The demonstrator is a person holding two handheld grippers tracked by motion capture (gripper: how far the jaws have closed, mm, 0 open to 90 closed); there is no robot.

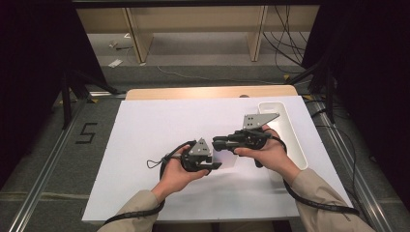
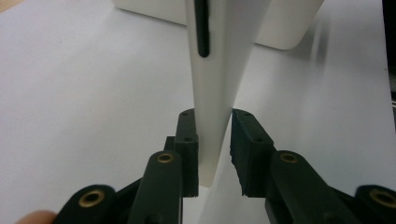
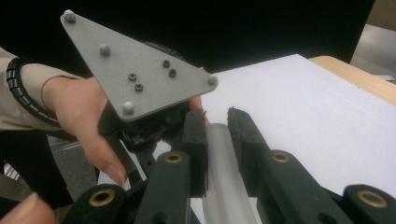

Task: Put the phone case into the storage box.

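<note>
A white plastic piece (image 1: 228, 158) with a black slot is held between both grippers above the middle of the white table sheet. In the left gripper view it stands on edge, tapering to a narrow end (image 2: 217, 70). My left gripper (image 2: 214, 114) has its left pad flat against the piece, and the right pad meets it at the tip. My left gripper (image 1: 218, 165) points right in the high view. My right gripper (image 1: 215, 143) points left, shut on the piece's pale rounded edge (image 3: 224, 177). The jaws of my right gripper (image 3: 215, 114) face the left gripper's grey plate (image 3: 135, 70).
A long white tray (image 1: 290, 130) lies at the right of the sheet, just behind the right hand, and also shows beyond the piece (image 2: 280, 28). The wooden table edge (image 1: 208, 92) runs along the back. Cables trail from both grippers to the front.
</note>
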